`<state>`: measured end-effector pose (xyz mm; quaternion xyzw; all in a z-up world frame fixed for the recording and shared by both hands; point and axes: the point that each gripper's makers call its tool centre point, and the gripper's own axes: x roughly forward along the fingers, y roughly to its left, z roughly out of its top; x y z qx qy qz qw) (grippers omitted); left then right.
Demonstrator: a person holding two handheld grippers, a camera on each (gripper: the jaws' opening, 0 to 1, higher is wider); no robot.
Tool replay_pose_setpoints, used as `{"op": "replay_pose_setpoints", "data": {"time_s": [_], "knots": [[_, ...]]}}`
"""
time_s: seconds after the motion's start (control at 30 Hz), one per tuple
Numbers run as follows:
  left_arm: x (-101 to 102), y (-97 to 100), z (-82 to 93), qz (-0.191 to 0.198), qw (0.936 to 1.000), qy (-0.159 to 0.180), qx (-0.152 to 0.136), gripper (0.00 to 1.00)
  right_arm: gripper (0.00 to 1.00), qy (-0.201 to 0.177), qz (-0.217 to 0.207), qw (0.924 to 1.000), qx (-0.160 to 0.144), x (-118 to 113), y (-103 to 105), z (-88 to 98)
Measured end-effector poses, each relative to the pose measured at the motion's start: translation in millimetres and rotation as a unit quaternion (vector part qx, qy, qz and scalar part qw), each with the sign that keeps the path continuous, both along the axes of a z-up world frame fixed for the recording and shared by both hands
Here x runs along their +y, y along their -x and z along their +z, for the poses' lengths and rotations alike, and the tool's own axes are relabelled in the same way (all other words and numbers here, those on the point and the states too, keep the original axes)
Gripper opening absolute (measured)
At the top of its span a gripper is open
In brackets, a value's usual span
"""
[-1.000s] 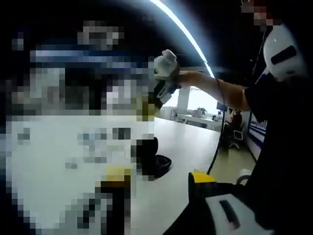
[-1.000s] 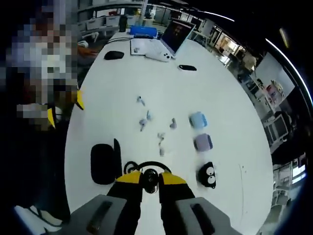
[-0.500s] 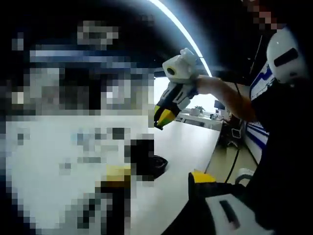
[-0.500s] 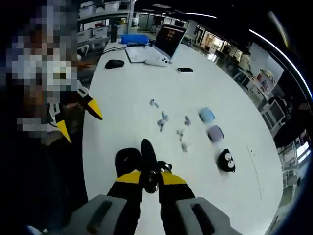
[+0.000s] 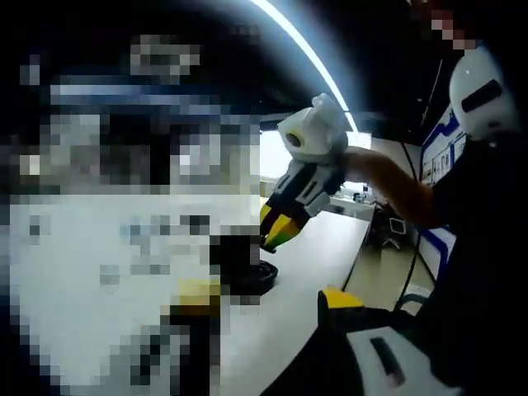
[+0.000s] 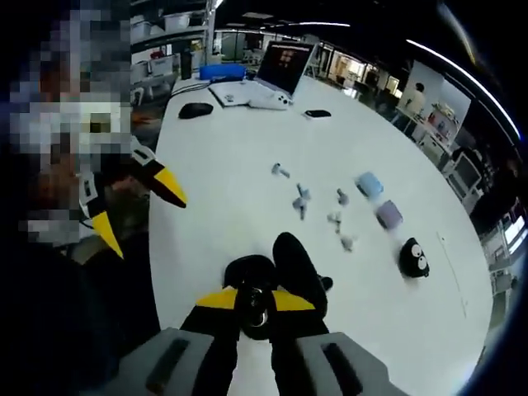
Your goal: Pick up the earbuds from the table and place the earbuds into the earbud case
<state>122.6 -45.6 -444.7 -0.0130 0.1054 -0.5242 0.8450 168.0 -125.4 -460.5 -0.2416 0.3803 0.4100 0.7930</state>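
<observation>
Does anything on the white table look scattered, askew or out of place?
The small pale earbuds lie loose and scattered mid-table, apart from the blue case, lilac case and black googly-eyed case. The open black case sits near the right gripper.

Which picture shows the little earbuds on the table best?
The right gripper view. There the earbuds lie scattered in plain sight on the white table, beside three small cases. In the left gripper view that part of the table is blurred out, so you can't see them there.
</observation>
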Motion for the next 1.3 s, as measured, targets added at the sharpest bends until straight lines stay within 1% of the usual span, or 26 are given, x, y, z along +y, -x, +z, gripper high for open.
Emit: {"op": "replay_pose_setpoints", "data": {"time_s": [0.13, 0.27, 0.37, 0.43, 0.67, 0.87, 1.07, 1.2, 1.3], "knots": [[1, 0.9, -1.7, 0.0, 1.0, 0.0, 0.001, 0.49, 0.12, -0.007, -0.016, 0.9998, 0.005, 8, -4, -7.9], [3, 1.9, -1.8, 0.0, 1.0, 0.002, 0.002, 0.49, 0.12, -0.007, -0.022, 0.9997, 0.009, 18, -5, -17.1], [4, 2.3, -2.9, 0.001, 1.0, 0.003, 0.003, 0.49, 0.12, -0.003, -0.028, 0.9994, 0.018, 20, -6, -24.7], [5, 2.9, -3.7, 0.0, 1.0, 0.003, 0.003, 0.49, 0.12, 0.005, -0.033, 0.9993, 0.018, 19, -8, -28.7], [8, 3.6, -5.4, 0.001, 1.0, 0.006, 0.006, 0.49, 0.12, 0.007, -0.045, 0.9988, 0.017, 18, -13, -29.6], [9, 4.5, -5.1, -0.001, 0.9999, 0.01, 0.005, 0.49, 0.12, 0.011, -0.043, 0.9988, 0.021, 24, -13, -30.8], [10, 5.3, -4.4, -0.001, 0.9999, 0.013, 0.006, 0.49, 0.12, 0.021, -0.043, 0.9986, 0.022, 23, -15, -34.0], [11, 6.5, -6.1, -0.004, 0.9999, 0.013, 0.009, 0.49, 0.12, 0.022, -0.041, 0.9986, 0.026, 25, -13, -35.6], [11, 7.3, -9.8, -0.011, 0.9999, 0.006, 0.011, 0.49, 0.12, 0.023, -0.042, 0.9985, 0.027, 24, -14, -36.2]]}}
